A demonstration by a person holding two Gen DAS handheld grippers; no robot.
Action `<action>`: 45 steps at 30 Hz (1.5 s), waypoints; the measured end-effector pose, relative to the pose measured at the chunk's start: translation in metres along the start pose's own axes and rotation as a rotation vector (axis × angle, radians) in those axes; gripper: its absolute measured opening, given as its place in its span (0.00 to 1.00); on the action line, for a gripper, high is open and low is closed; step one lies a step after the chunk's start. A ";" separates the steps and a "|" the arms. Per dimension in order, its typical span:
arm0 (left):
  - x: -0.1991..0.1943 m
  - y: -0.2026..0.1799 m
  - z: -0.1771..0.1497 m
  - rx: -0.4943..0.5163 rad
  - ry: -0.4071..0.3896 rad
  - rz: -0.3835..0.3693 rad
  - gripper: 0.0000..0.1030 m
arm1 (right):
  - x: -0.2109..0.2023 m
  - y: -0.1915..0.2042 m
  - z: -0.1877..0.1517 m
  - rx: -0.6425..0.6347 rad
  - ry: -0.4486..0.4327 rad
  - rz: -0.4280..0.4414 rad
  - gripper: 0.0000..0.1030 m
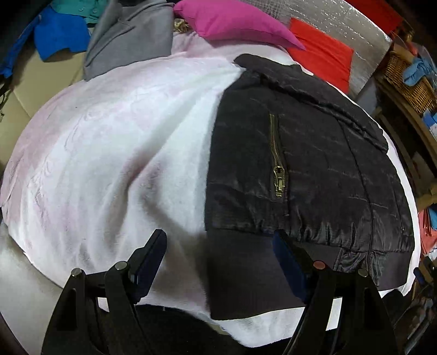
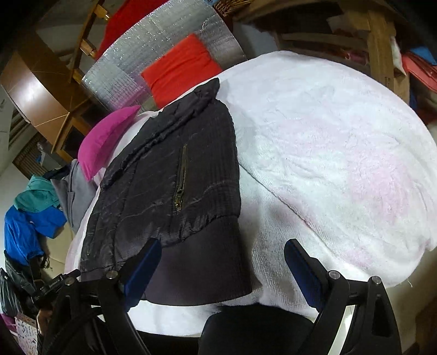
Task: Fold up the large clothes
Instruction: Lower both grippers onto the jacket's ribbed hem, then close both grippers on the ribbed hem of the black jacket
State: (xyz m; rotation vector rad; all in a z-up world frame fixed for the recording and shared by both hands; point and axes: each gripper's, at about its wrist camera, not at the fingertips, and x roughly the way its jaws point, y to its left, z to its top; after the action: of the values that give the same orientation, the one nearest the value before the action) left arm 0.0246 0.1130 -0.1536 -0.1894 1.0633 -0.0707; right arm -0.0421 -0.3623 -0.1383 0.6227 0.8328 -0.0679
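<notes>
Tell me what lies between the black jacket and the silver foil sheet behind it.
An orange-red cushion lies between the black jacket and the silver foil sheet, on the white blanket; both wrist views show it.

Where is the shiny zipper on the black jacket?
The brass zipper sits mid-front of the black jacket, which lies on the white blanket. In the left wrist view it is right of centre, above the ribbed hem.

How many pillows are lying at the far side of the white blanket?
2: a pink pillow and a red pillow beside it, against the silver sheet. Others may be hidden.
</notes>
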 end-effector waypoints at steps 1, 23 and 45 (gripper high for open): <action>0.002 -0.002 0.000 0.004 0.002 -0.005 0.78 | 0.003 -0.001 0.001 0.005 0.004 0.005 0.90; 0.029 -0.011 0.008 0.021 0.022 -0.037 0.51 | 0.053 0.012 0.015 -0.043 0.097 0.027 0.41; 0.011 -0.001 0.024 -0.045 -0.057 -0.084 0.58 | 0.037 0.007 0.027 0.010 0.073 0.094 0.71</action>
State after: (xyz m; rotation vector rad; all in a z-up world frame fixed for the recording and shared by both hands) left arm 0.0509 0.1132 -0.1518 -0.2751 1.0005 -0.1168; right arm 0.0032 -0.3647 -0.1475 0.6765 0.8730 0.0362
